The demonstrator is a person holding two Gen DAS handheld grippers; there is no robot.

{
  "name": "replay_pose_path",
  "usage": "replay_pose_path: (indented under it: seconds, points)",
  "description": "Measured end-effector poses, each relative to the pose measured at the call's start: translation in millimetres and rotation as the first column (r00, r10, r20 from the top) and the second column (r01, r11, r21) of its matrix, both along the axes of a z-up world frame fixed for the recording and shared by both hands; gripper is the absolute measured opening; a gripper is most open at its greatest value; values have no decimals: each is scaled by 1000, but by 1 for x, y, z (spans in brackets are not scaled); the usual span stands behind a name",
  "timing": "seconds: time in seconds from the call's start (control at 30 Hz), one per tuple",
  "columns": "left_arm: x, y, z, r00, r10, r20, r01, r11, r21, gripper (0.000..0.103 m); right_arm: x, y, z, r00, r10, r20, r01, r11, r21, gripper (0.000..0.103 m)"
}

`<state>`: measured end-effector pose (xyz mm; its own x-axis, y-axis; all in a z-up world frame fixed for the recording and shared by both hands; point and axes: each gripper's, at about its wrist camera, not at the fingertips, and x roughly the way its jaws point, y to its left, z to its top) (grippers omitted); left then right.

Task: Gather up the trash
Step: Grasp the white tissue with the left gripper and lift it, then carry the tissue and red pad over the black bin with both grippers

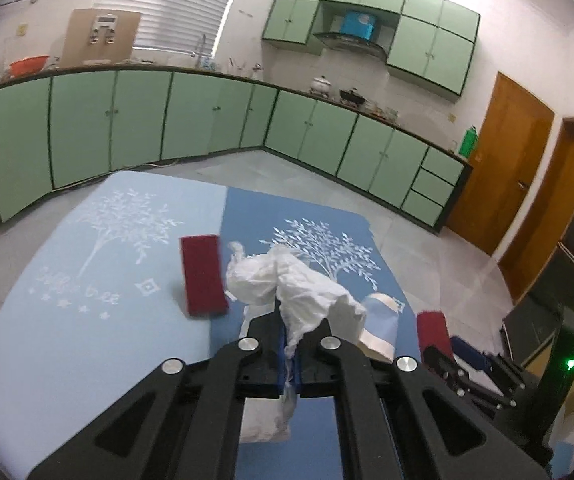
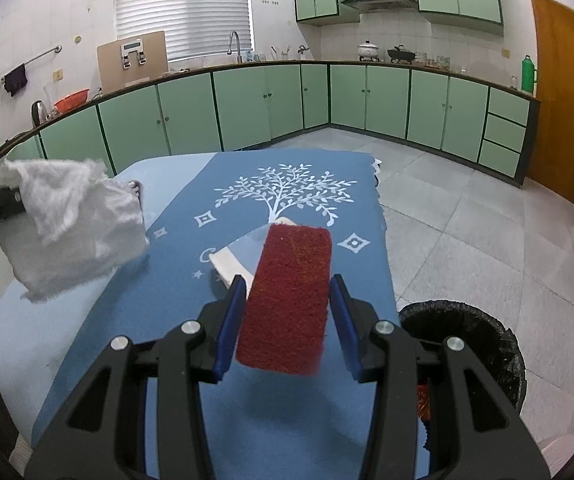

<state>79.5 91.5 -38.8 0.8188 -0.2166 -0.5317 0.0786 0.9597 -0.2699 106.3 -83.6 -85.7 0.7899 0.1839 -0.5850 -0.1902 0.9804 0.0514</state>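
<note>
Currently the left gripper (image 1: pixel 289 344) is clamped on the crumpled white tissue (image 1: pixel 287 280), lifted clear of the table (image 1: pixel 67 340); the right gripper (image 2: pixel 287 312) grips a red scouring pad (image 2: pixel 291 300), positioned near the lined bin (image 2: pixel 487 344) for disposal.

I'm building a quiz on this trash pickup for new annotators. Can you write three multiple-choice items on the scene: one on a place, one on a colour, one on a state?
1. Where is the bin?
A. on the floor by the table
B. on the table
C. on the counter

2. What colour is the scouring pad in the right tongs?
A. green
B. dark red
C. yellow

3. What are the left tongs doing?
A. open over the table
B. shut on nothing
C. shut on white crumpled paper

Key:
1 A, the black-lined bin stands on the tiles beside the table.
2 B, the scouring pad between the right tongs is dark red.
3 C, the left tongs pinch the white crumpled paper, lifted off the cloth.
</note>
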Motion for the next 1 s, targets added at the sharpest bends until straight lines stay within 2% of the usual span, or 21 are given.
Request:
replay_pose_path:
  seconds: [0.3, 0.6, 1.0]
  points:
    - [10, -23, -11, 997, -64, -31, 64, 998, 9, 3, -4, -15, 14, 1000, -18, 23, 17, 1000, 21, 42]
    - [11, -55, -2, 992, -128, -2, 128, 991, 42, 3, -7, -36, 31, 998, -49, 36, 49, 999, 17, 42]
    - [20, -121, 6, 973, -230, 7, 228, 970, 82, 3, -13, -84, 58, 992, -115, 60, 114, 993, 19, 42]
